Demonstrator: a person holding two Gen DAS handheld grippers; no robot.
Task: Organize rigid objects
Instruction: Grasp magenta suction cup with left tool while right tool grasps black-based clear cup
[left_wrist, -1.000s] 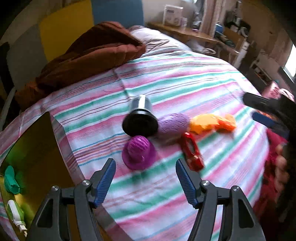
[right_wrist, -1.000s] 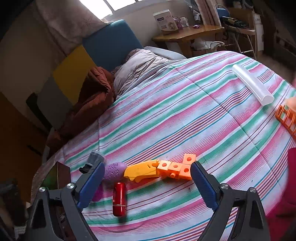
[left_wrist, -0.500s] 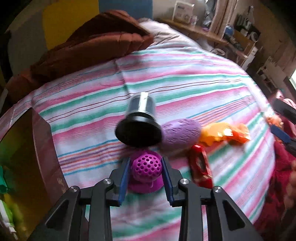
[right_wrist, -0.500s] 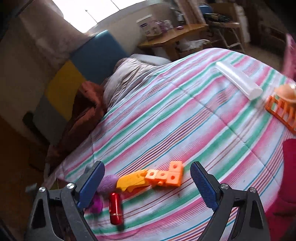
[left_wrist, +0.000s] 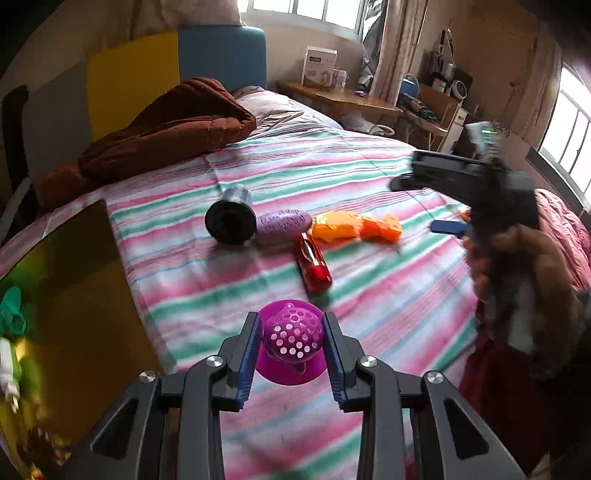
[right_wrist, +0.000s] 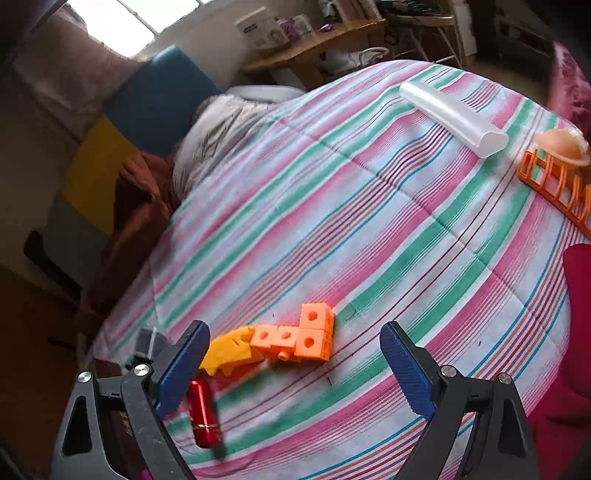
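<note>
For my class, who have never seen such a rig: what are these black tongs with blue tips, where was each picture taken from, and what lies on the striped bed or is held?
No robot here: a person holds a two-finger gripper in each hand, each carrying a camera that looks along its fingers. The left view shows the left gripper shut on a purple strainer. The right view shows the right gripper open and empty above the bedspread. The left view also catches that gripper in the person's hand. On the bed lie orange blocks, a red tube, a clear tube, a black cup and a purple oval.
</note>
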